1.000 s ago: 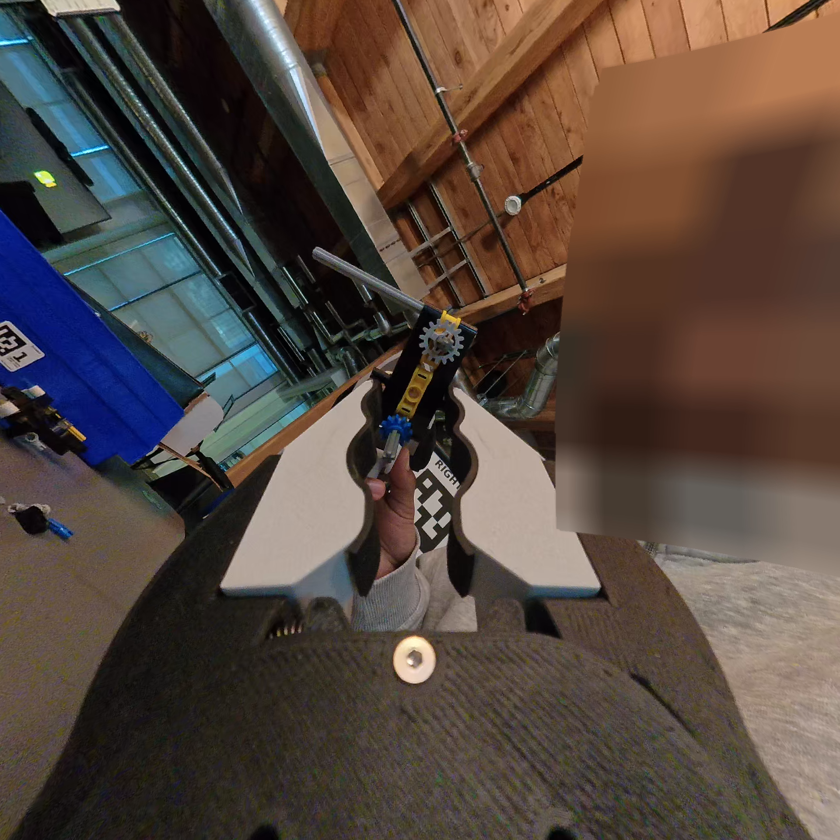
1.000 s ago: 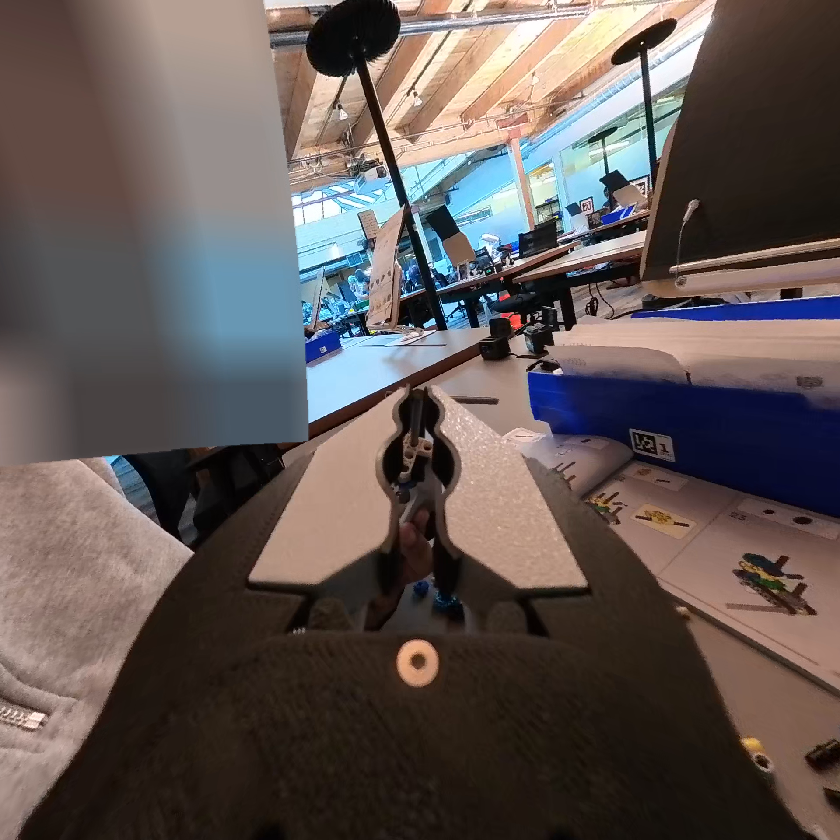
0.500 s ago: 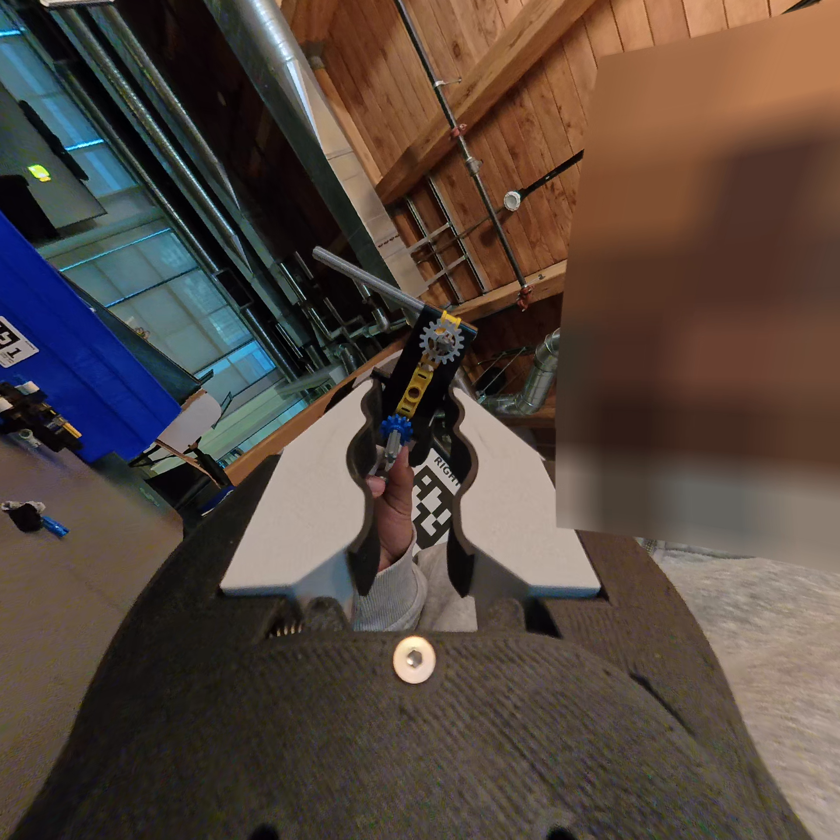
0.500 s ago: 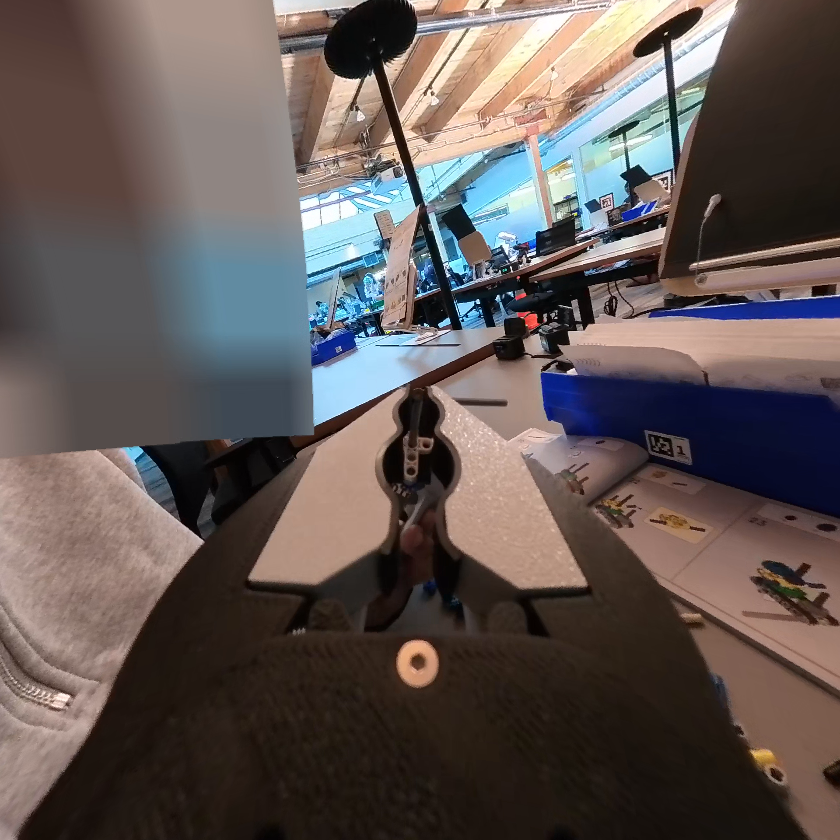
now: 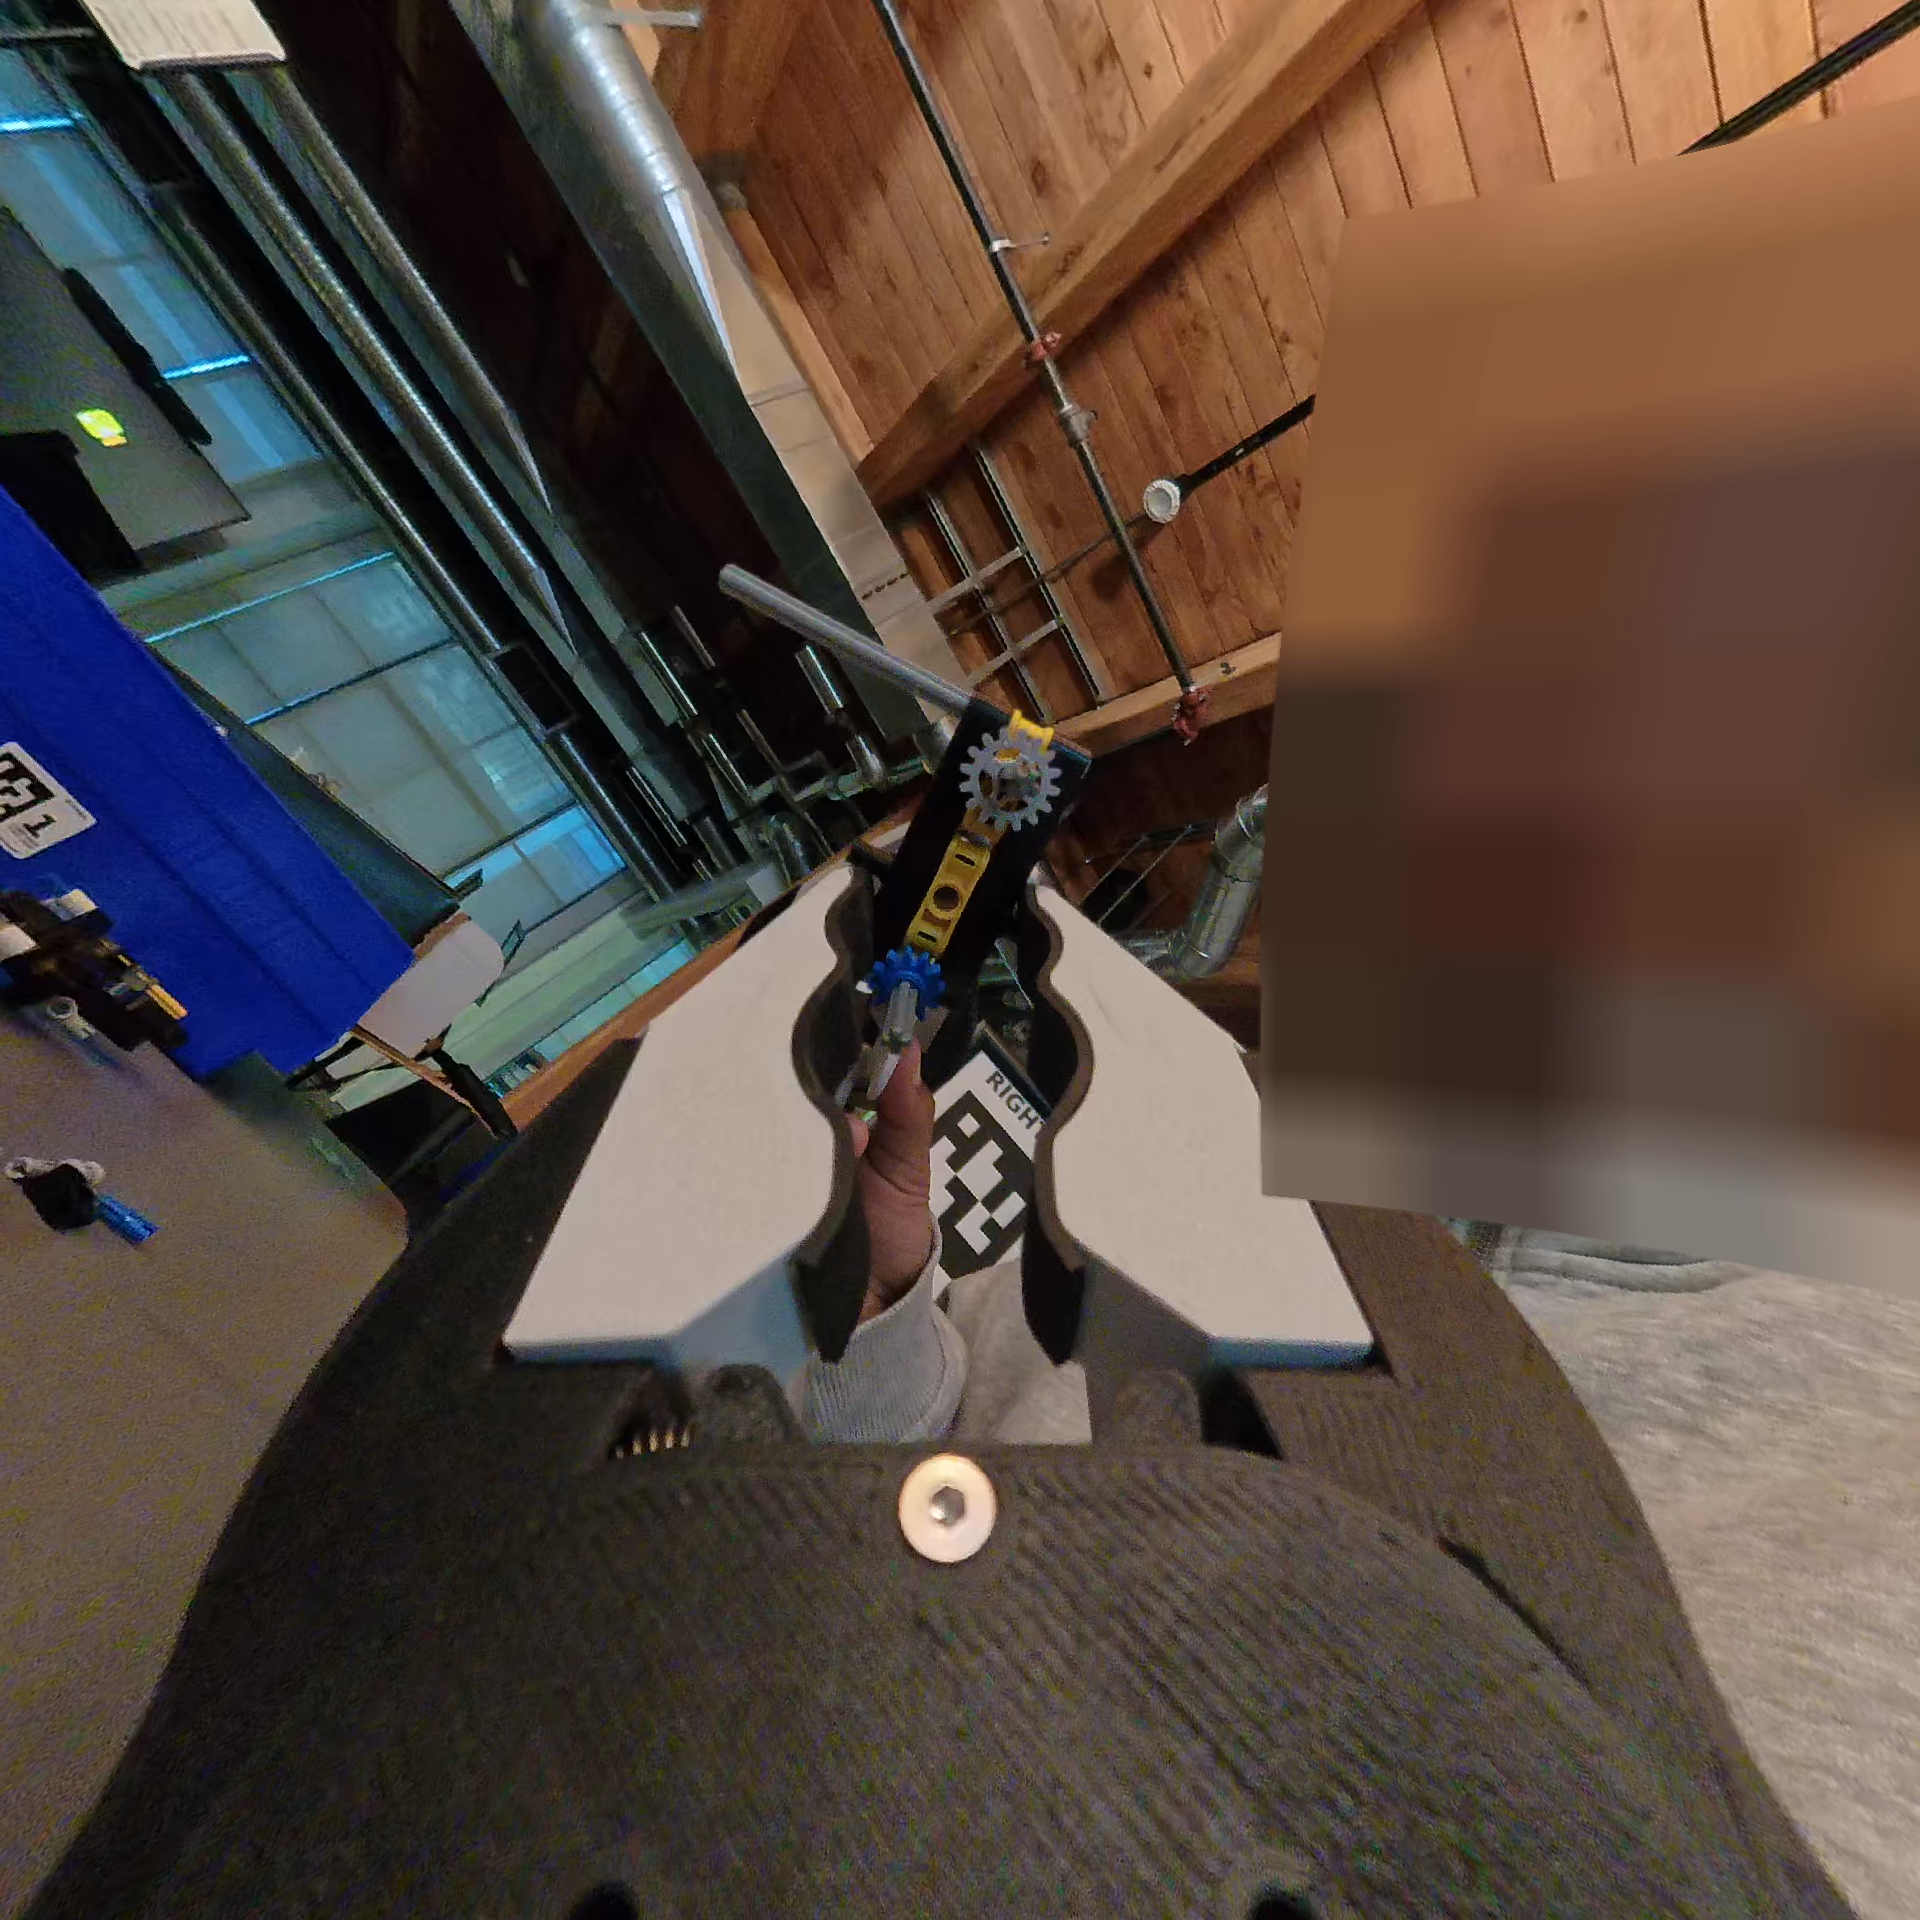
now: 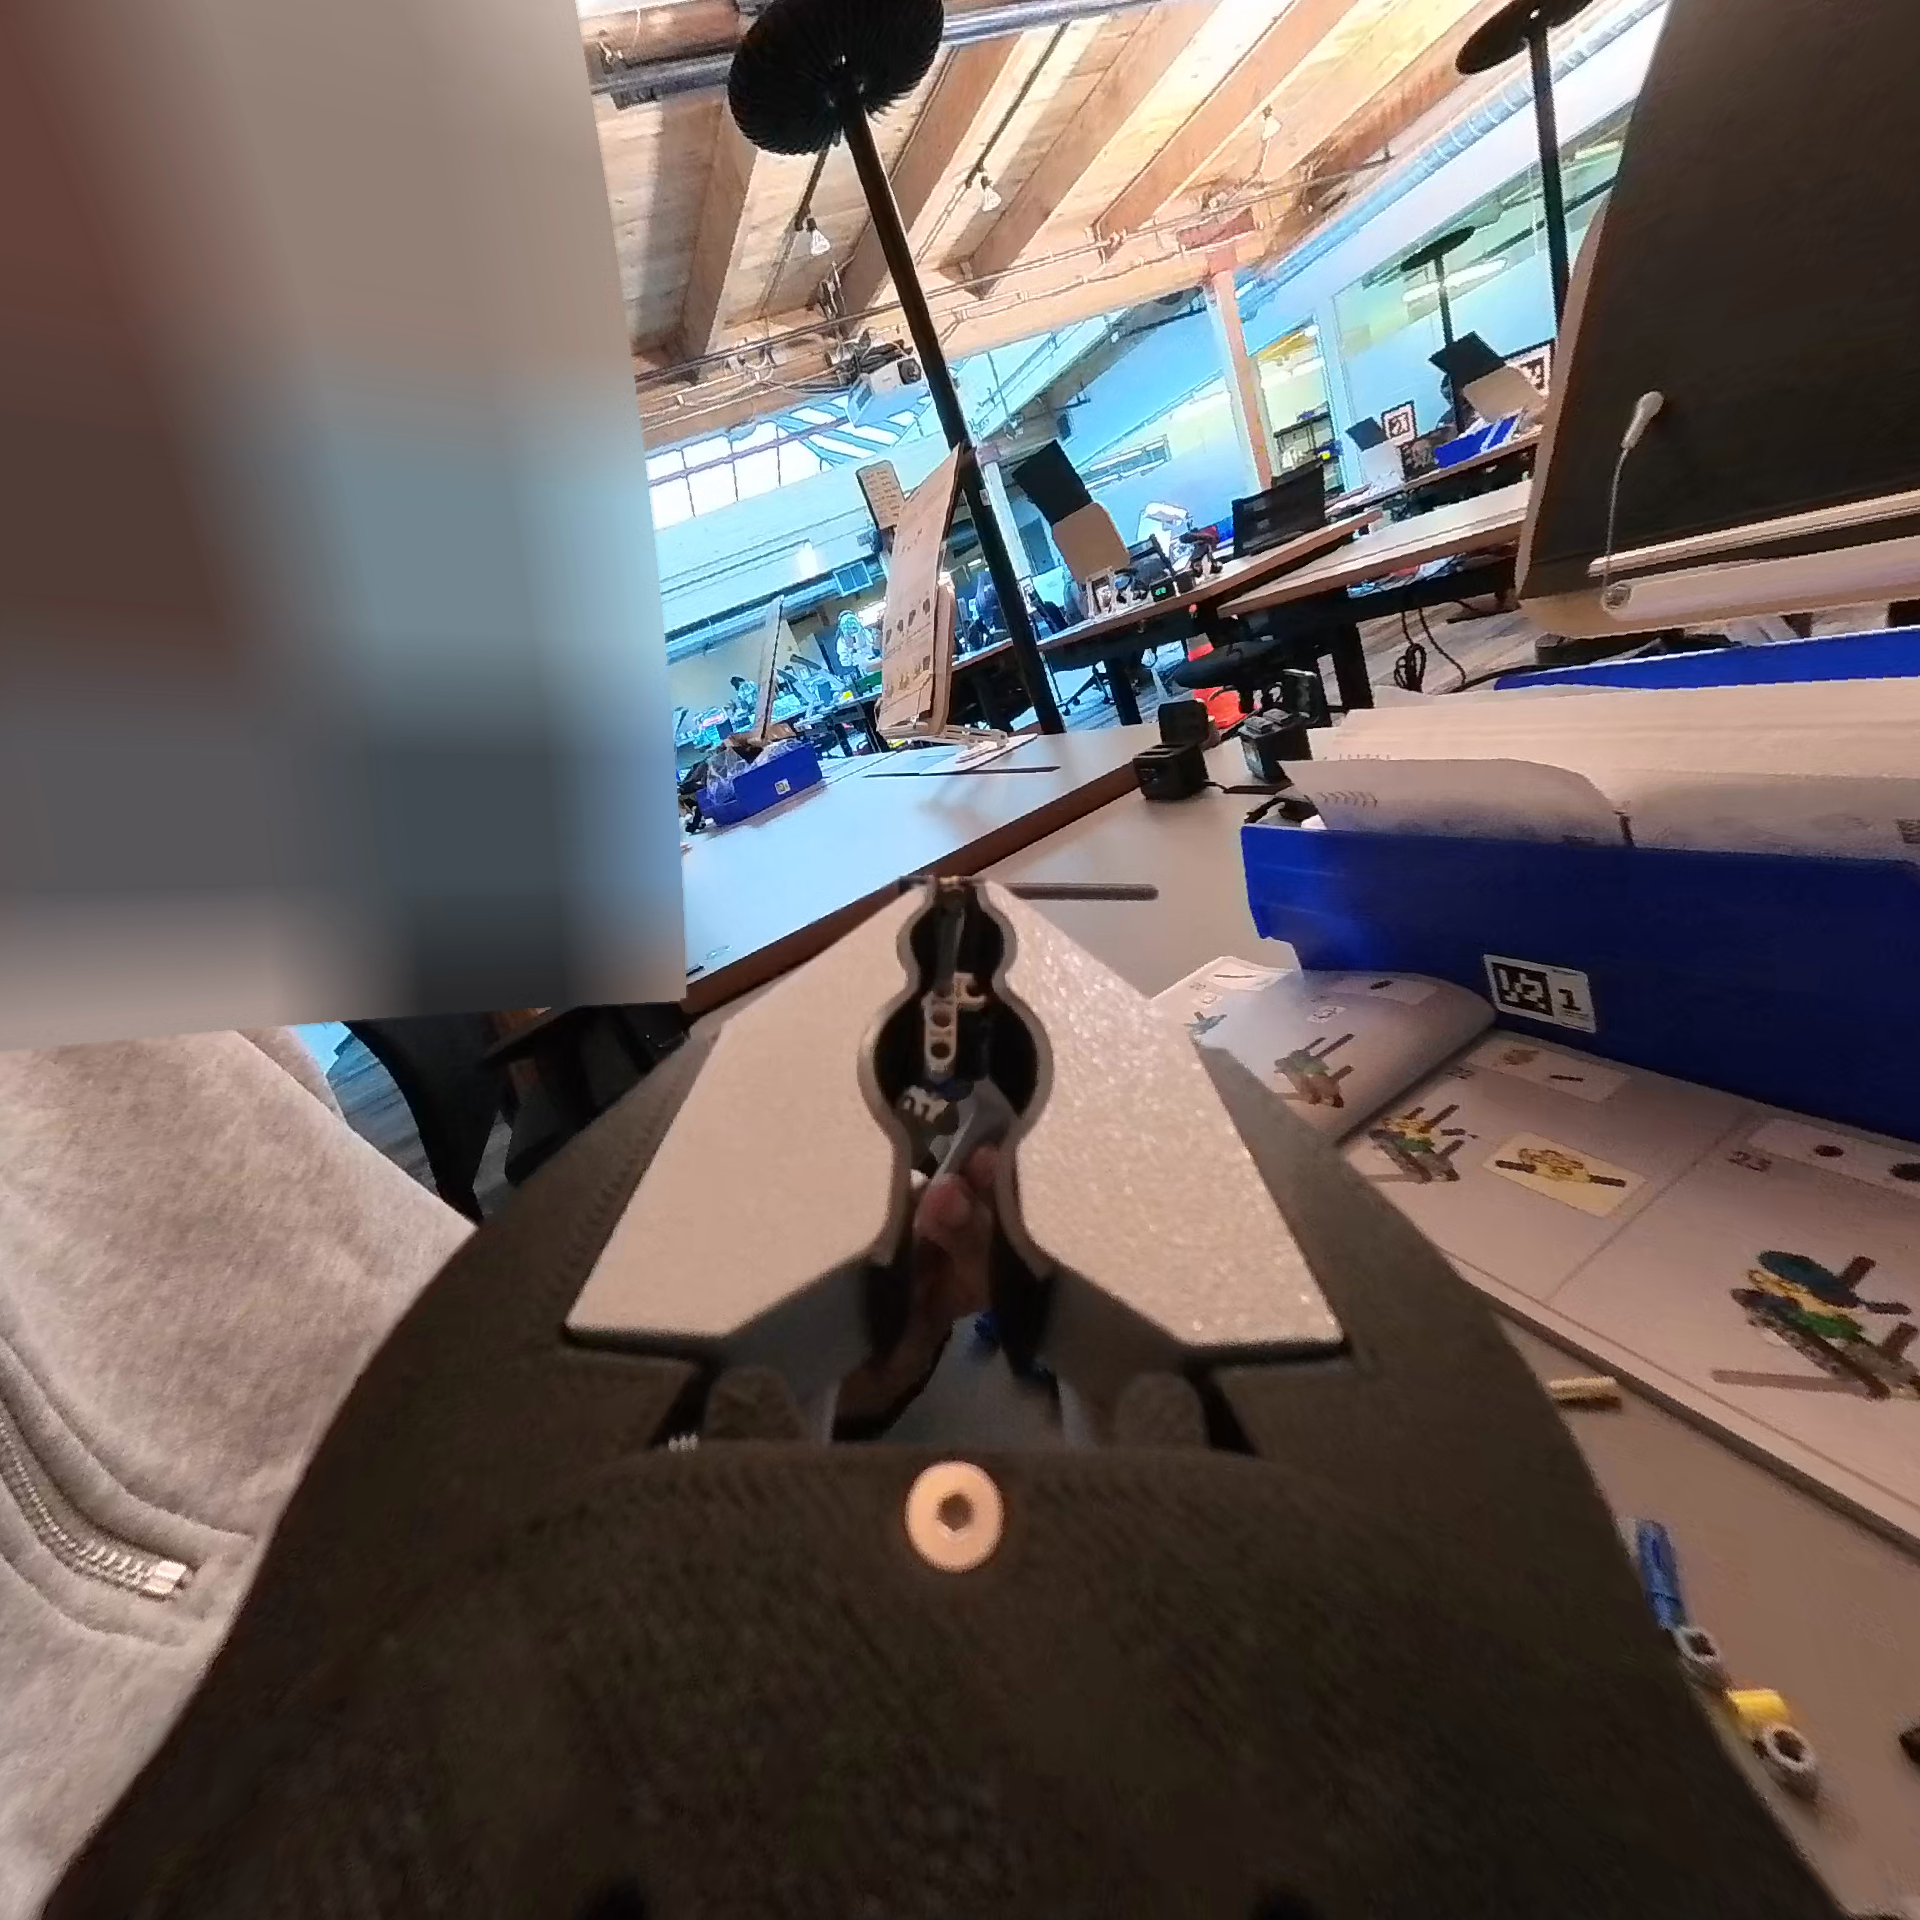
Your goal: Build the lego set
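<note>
Together, both jaws around lego assembly (image 5: 971, 883)

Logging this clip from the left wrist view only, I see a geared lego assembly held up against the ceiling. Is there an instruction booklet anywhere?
Observer: Yes. The right wrist view shows an open instruction booklet lying on the table, in front of the blue bin.
Operator: Any loose parts near it?
Observer: A small tan piece lies on the table beside the booklet's near edge.
Operator: Is the right gripper actually gripping?
Observer: Yes. The right gripper has its fingers closed on the lego assembly.
</note>
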